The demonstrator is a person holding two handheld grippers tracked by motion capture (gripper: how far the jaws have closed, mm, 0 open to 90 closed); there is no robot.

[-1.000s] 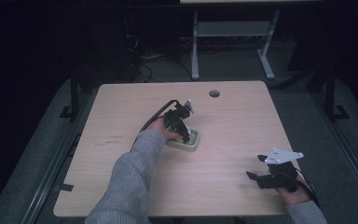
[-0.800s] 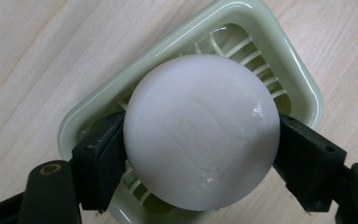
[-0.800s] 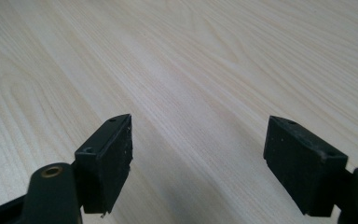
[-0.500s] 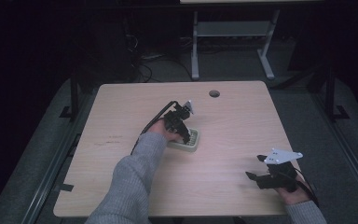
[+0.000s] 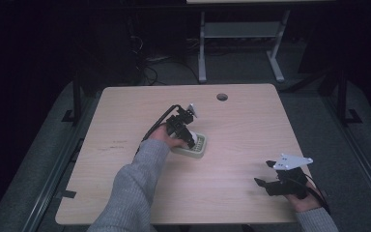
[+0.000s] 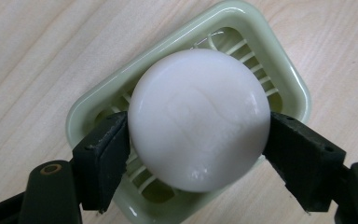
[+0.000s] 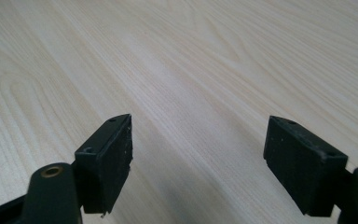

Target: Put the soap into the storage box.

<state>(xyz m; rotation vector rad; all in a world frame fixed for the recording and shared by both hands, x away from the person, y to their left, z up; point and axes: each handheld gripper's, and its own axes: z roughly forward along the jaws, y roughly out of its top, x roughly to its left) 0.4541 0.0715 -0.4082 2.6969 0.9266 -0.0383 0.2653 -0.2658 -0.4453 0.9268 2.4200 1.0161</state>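
A round white bar of soap (image 6: 198, 119) is clamped between the two black jaws of my left gripper (image 6: 196, 140), just above a pale green slatted soap dish (image 6: 289, 79). From above, the left gripper (image 5: 187, 135) hangs over the dish (image 5: 198, 147) near the middle of the wooden table (image 5: 241, 125). My right gripper (image 5: 265, 186) rests near the table's front right corner. Its jaws stand wide apart over bare wood, with nothing between the fingertips (image 7: 114, 154).
A round cable hole (image 5: 221, 97) sits near the table's far edge. A metal stand (image 5: 239, 43) and cables lie on the dark floor behind the table. A black cable (image 5: 157, 128) trails from the left gripper.
The left gripper with the soap has stayed over the dish, shifting only slightly. The right gripper has not moved.
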